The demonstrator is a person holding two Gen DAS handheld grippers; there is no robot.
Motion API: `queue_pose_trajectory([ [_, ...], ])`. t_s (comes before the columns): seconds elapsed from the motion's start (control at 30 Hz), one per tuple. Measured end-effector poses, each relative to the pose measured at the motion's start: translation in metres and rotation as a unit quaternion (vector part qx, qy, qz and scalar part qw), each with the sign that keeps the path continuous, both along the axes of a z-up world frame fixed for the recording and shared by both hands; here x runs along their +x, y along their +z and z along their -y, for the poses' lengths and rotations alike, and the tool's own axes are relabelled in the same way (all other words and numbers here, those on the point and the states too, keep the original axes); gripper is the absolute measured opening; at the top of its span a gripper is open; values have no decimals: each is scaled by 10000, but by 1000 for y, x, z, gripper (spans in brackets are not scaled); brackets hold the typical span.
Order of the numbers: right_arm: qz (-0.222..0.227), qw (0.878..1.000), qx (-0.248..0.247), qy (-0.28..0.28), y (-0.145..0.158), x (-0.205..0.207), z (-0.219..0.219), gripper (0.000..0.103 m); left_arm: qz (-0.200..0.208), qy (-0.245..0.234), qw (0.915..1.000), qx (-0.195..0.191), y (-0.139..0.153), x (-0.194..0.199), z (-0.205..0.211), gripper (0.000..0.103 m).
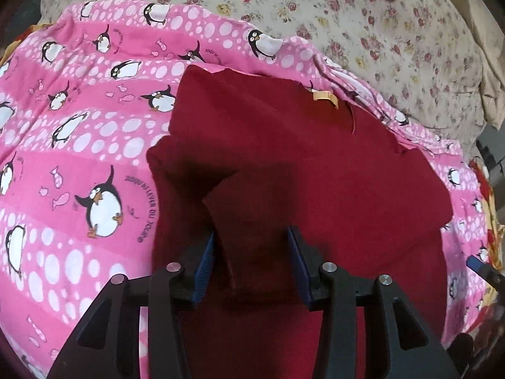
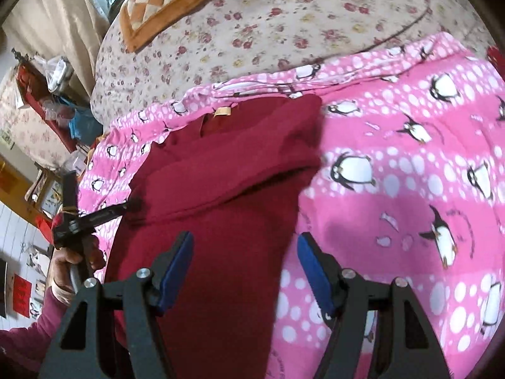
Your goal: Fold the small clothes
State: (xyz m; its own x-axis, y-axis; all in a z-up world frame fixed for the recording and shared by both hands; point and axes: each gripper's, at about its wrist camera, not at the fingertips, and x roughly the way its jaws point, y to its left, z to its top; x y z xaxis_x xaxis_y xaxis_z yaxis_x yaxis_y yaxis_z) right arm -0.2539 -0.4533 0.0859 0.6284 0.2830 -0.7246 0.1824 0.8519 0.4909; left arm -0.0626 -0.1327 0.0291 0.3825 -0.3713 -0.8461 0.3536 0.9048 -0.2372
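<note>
A dark red small garment (image 1: 284,158) with a yellow neck label (image 1: 323,95) lies on a pink penguin-print blanket (image 1: 79,158). My left gripper (image 1: 251,263) stands open, and a raised fold of the red cloth (image 1: 249,208) sits between its blue pads without being pinched. My right gripper (image 2: 244,271) is open above the garment's right edge (image 2: 221,189), holding nothing. In the right wrist view, a hand holds the other gripper (image 2: 94,218) at the garment's left side.
The blanket lies on a floral bed sheet (image 2: 268,15). An orange checked cushion (image 2: 164,3) lies at the far end of the bed. Cluttered shelves (image 2: 47,110) stand beside the bed on the left.
</note>
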Motion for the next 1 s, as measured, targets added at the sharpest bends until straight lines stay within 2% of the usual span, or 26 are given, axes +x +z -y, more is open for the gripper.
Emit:
queue_pose_trajectory([
  [0.07,58,10000,61,-19,-2,-4,0,71,-16,-65,9999,-135,1,1,3,0],
  [0.13,82,9999,95,-36,-4,-5,-1,71,24,-59,9995,-317,5,2,2,0],
  [0.23,21,10000,31,-53,-8,-5,-2,71,320,-68,9989,-329,17,1,3,0],
  [0.37,-60,10000,-50,-55,-12,-2,-3,71,785,27,9967,-208,40,11,6,0],
  [0.53,-118,9998,-140,-28,-12,4,-3,71,1028,334,9941,-109,55,36,-6,0],
  [0.63,-121,9996,-246,25,-11,8,-6,71,1020,571,9931,-58,53,54,-20,0],
  [0.8,-202,9996,-215,3,-18,16,-7,72,429,825,9957,-34,21,73,-31,0],
  [1.0,-228,9991,-314,-146,-19,39,-5,72,599,658,9960,8,23,66,-22,0],
])
